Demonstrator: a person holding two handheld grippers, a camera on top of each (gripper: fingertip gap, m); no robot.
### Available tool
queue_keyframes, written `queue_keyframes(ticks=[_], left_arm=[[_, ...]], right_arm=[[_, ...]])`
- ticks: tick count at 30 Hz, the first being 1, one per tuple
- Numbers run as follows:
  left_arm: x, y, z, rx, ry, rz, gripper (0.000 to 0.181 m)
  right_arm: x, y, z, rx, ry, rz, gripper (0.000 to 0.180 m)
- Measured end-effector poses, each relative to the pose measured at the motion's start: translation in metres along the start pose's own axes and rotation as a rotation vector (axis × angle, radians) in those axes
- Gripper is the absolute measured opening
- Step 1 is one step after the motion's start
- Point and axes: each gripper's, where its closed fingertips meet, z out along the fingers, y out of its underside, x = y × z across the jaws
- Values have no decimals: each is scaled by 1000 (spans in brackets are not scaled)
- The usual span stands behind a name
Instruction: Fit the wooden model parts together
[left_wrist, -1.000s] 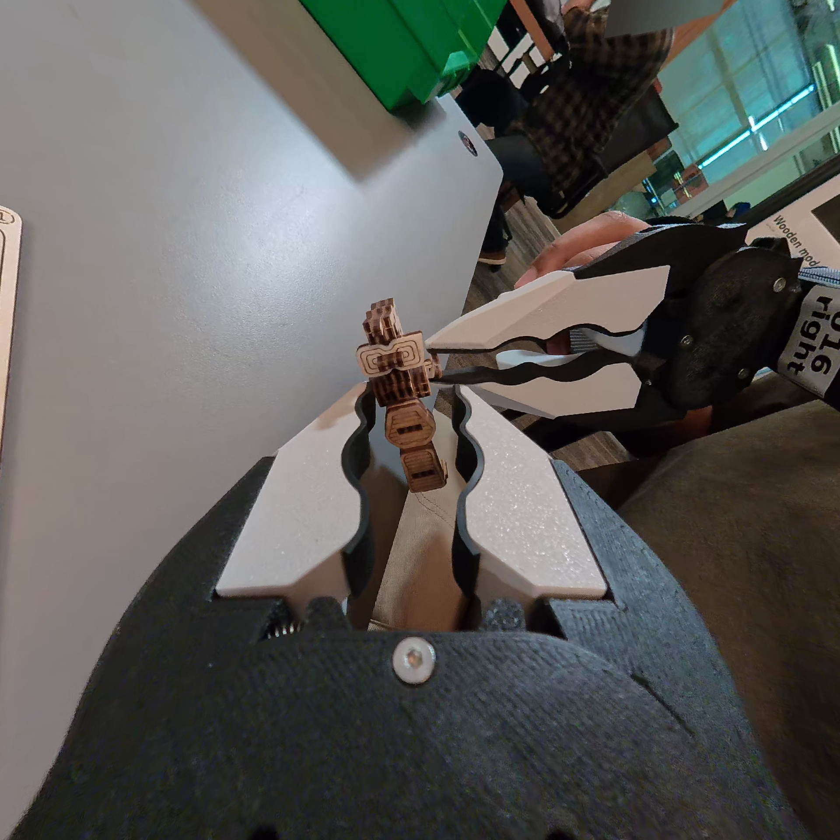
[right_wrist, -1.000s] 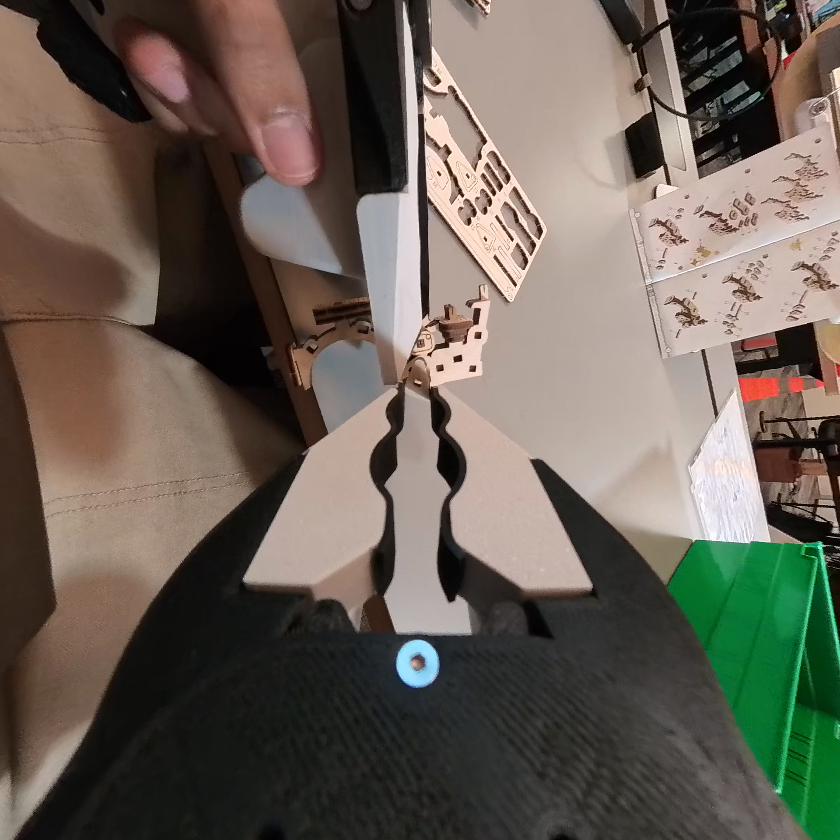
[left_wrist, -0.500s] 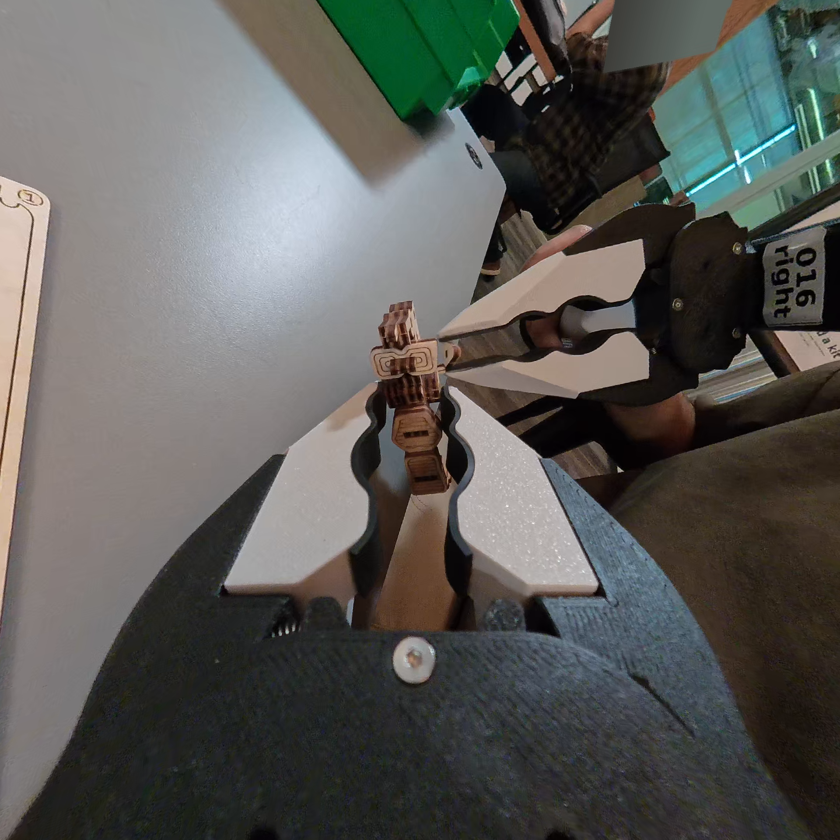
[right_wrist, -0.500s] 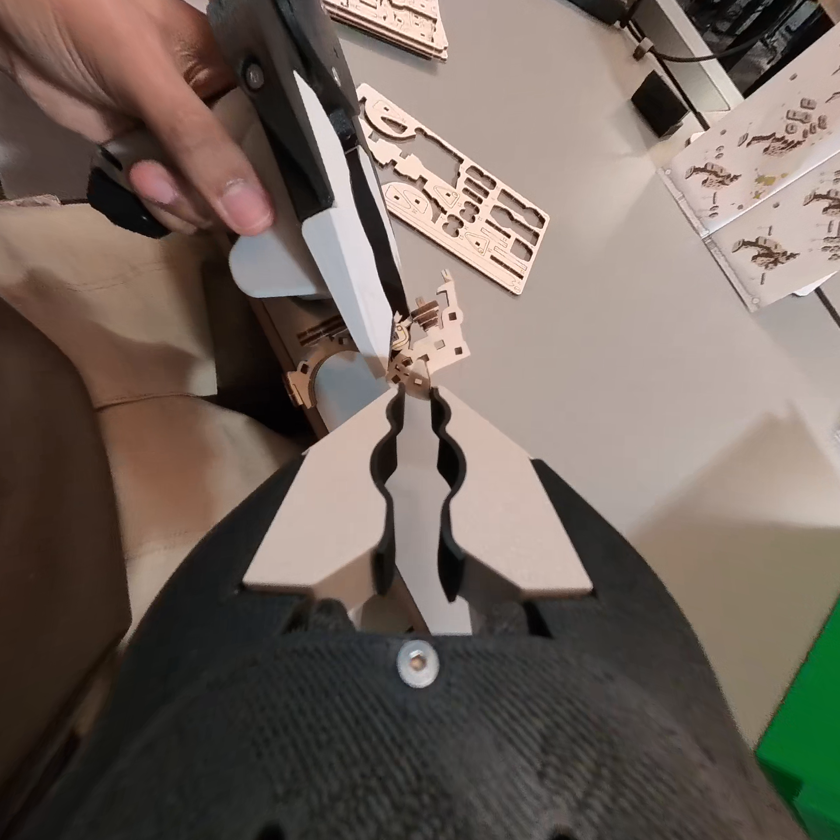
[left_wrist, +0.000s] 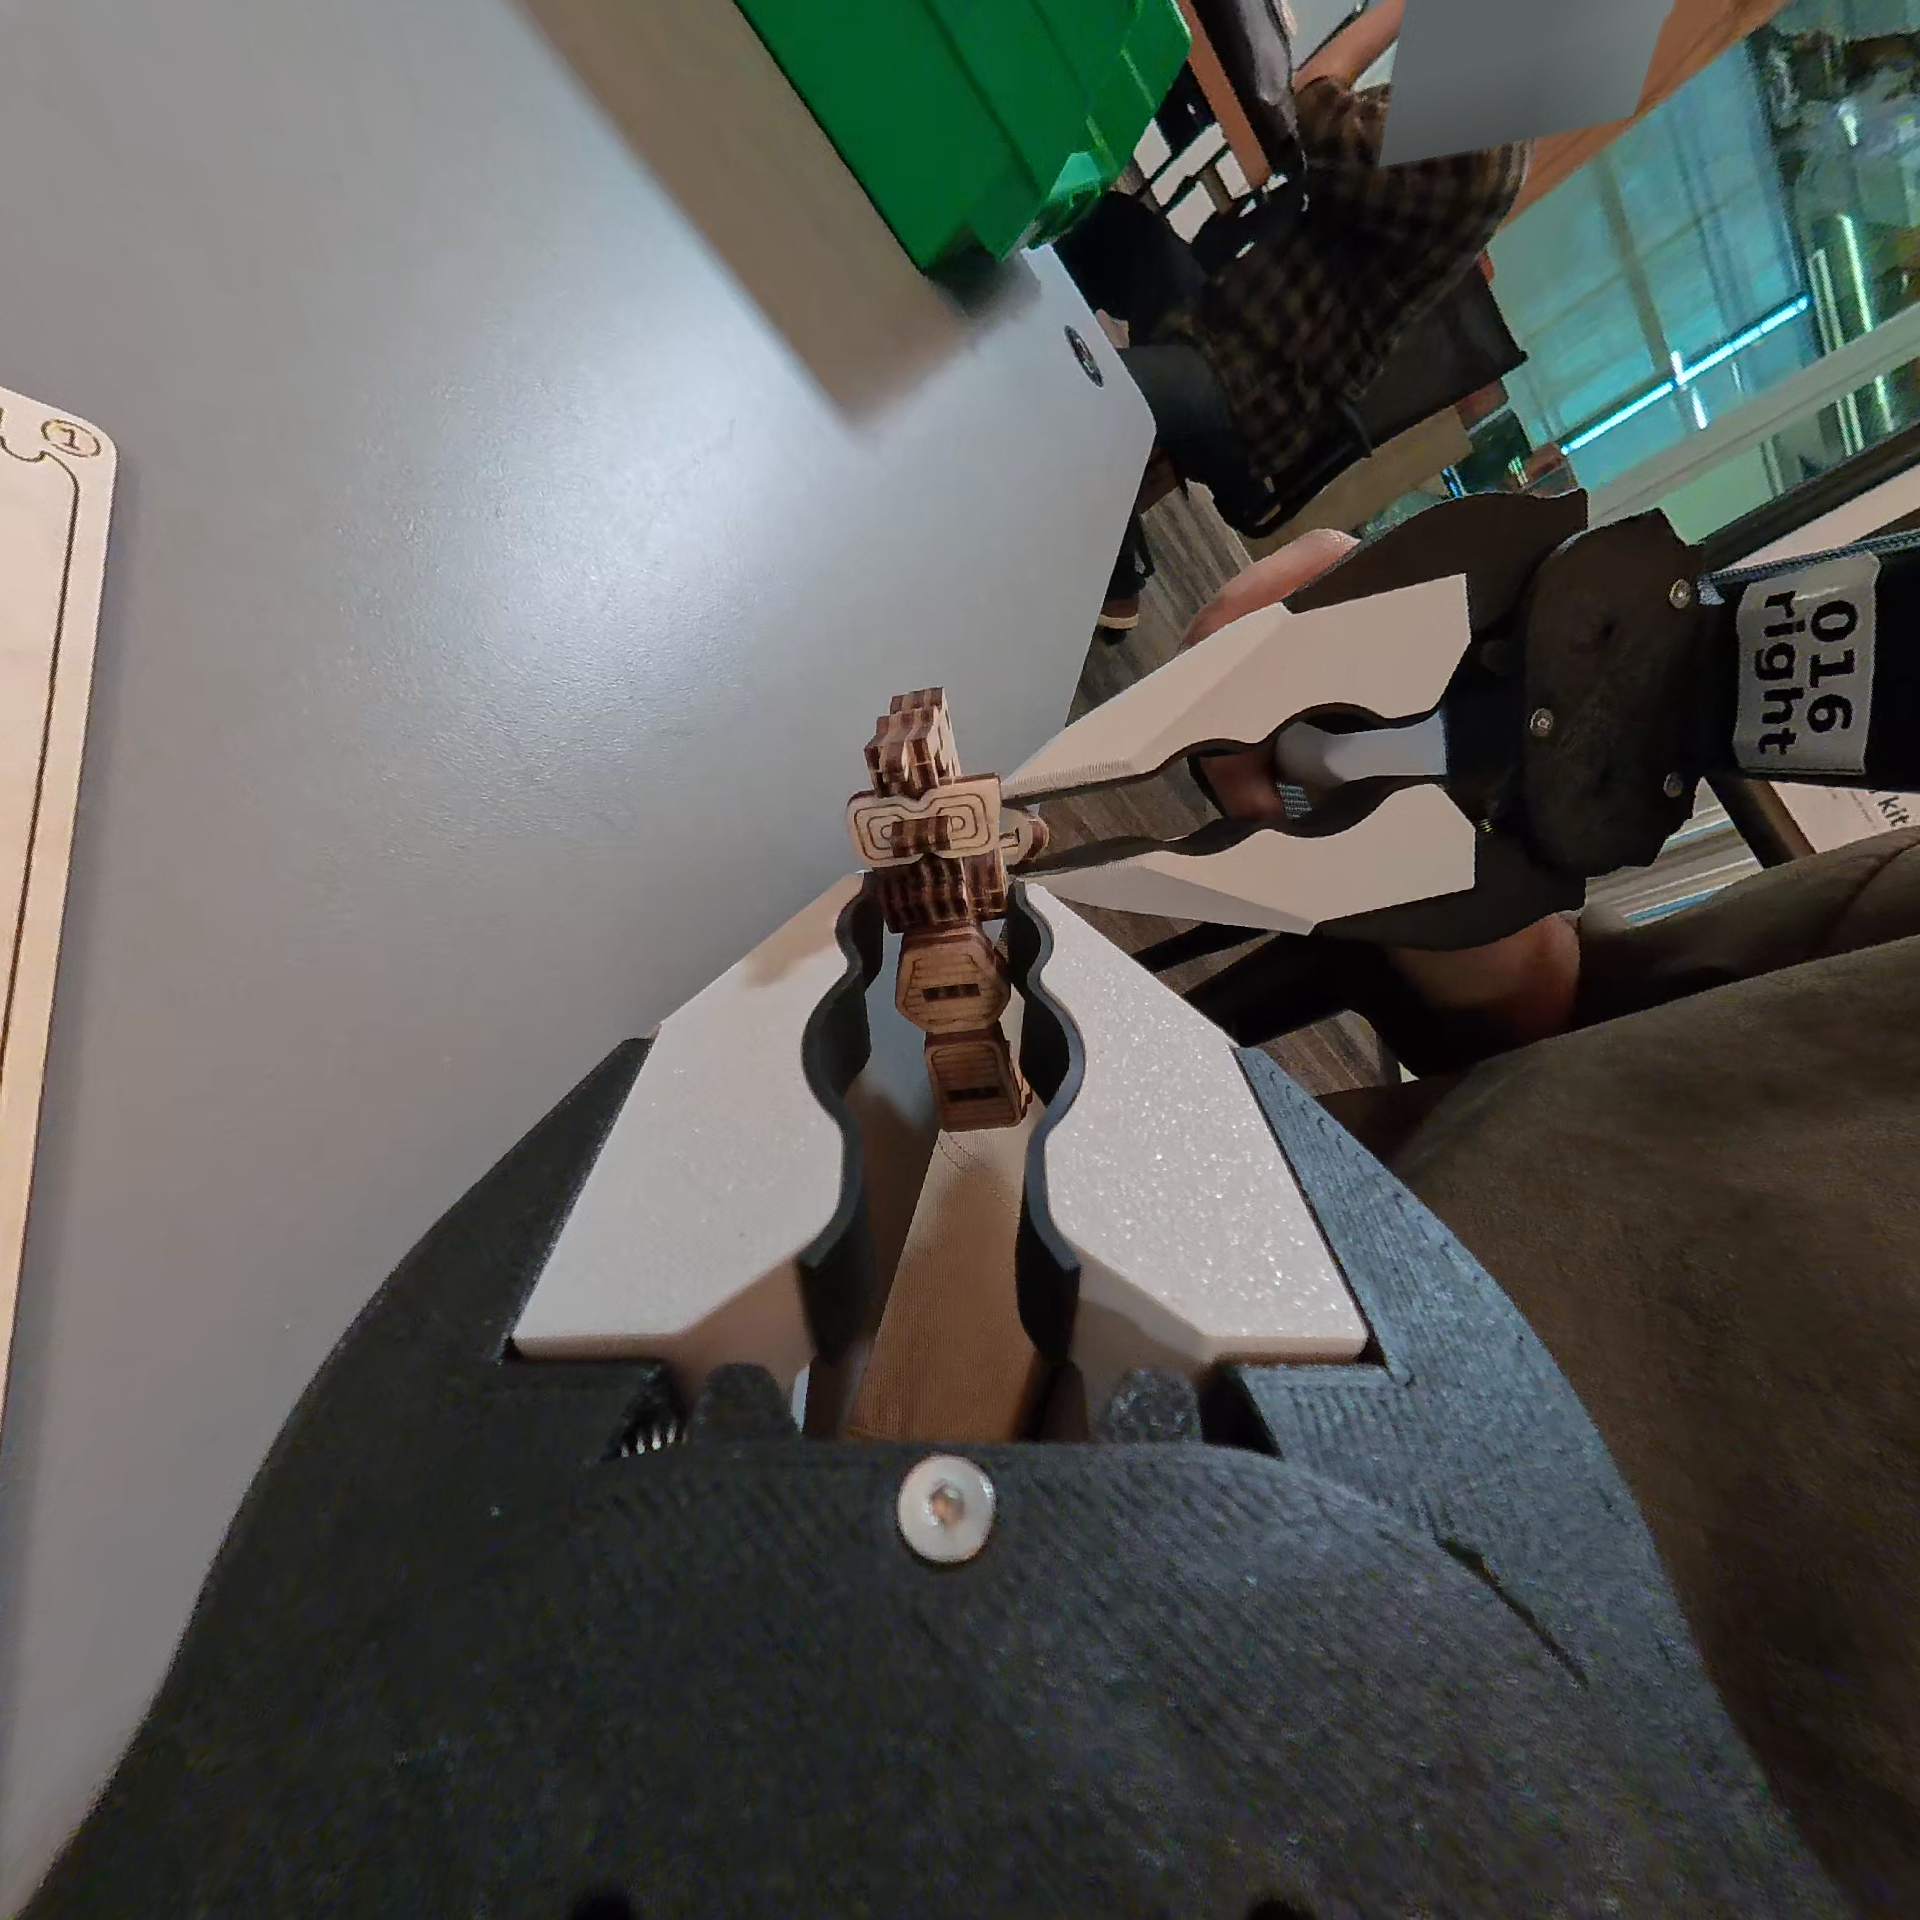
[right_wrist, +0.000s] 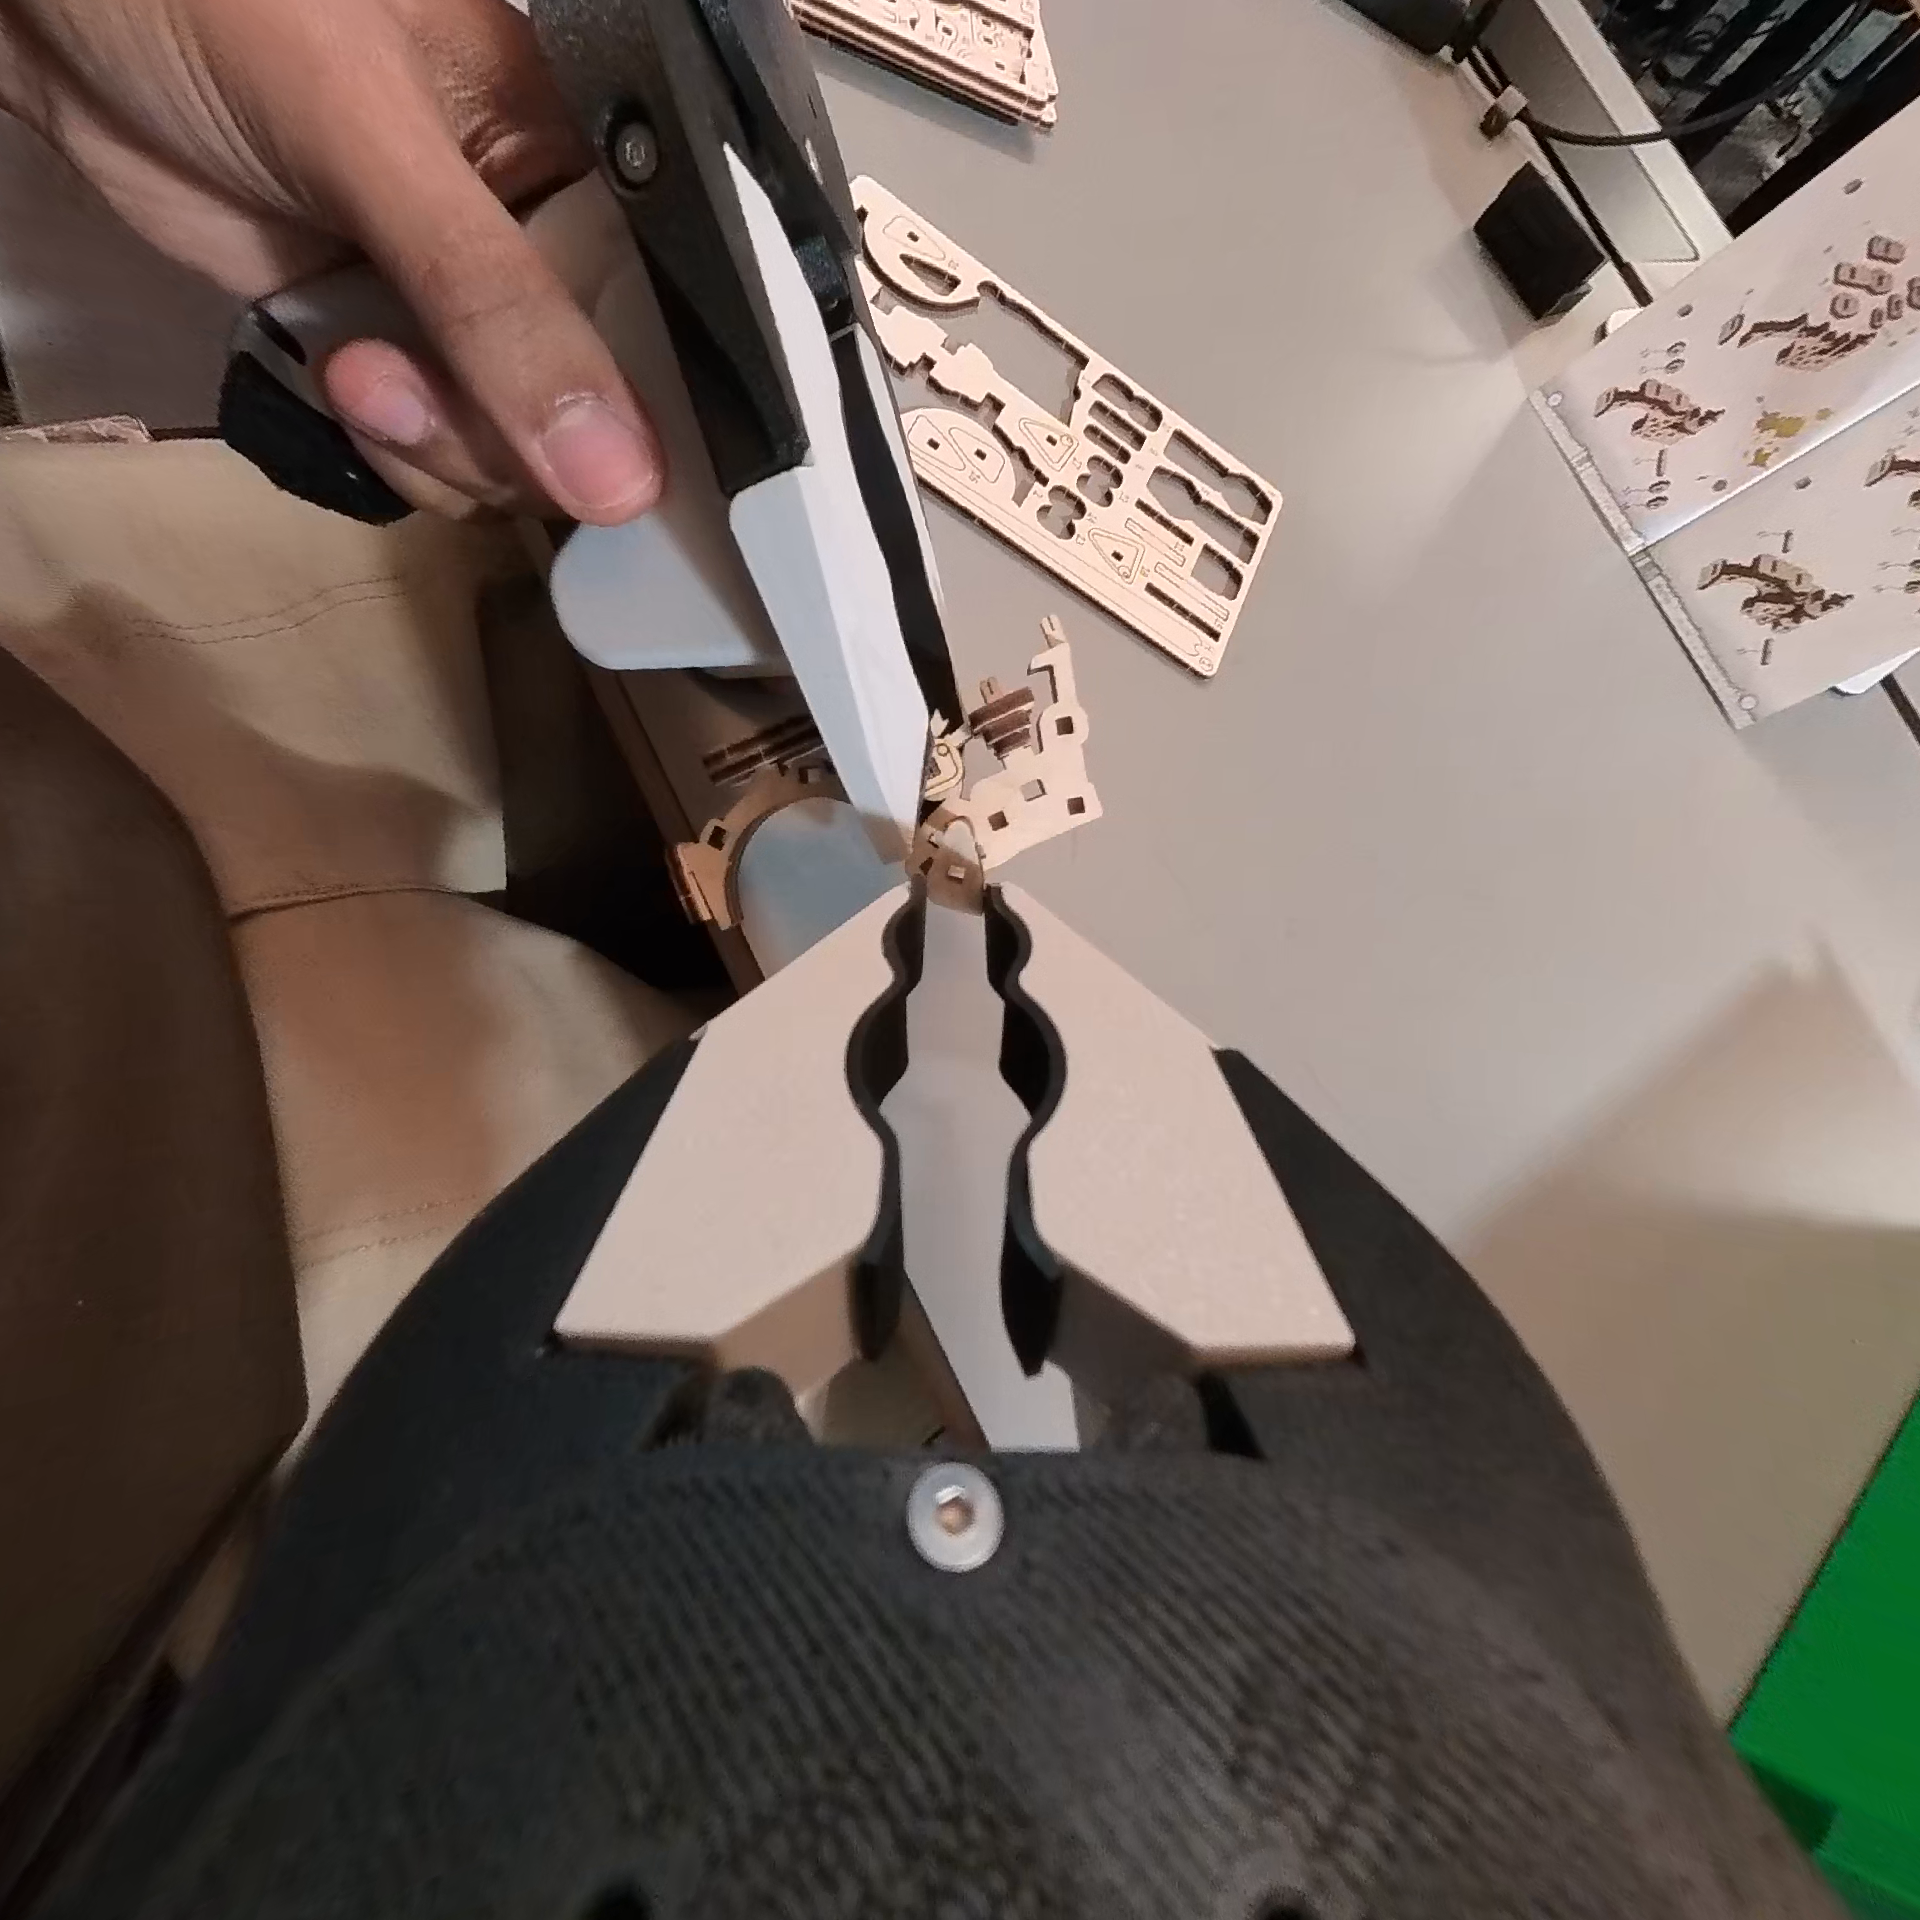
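Compared with a second ago, the left gripper (left_wrist: 940, 902) now closes its tips against the wooden model (left_wrist: 935, 878), where they stood apart. The right gripper (left_wrist: 1013, 836) now comes in more level, pinching a small piece (right_wrist: 943, 871) at the model's side.

Counted across the desk (right_wrist: 1403, 831)

Two tools: left tool (left_wrist: 940, 899), right tool (right_wrist: 951, 896). One wooden model (left_wrist: 930, 852), one small wooden part (right_wrist: 945, 868), one punched-out sheet (right_wrist: 1091, 436), one green bin (left_wrist: 966, 114), one instruction sheet (right_wrist: 1756, 457).

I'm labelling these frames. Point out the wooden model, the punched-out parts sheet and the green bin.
wooden model (left_wrist: 920, 831), left wrist view, on its engraved crosspiece.
punched-out parts sheet (right_wrist: 1184, 540), right wrist view, on its right half.
green bin (left_wrist: 966, 114), left wrist view, on its side wall.
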Motion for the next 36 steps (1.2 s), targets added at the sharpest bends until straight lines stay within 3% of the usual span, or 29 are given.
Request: queue_keyframes(ticks=[1,36], left_arm=[[0,0,0,0,0,-1,21],[-1,0,0,-1,1,-11,21]], right_arm=[[0,0,0,0,-1,-1,10],[-2,0,1,1,-9,-4,10]])
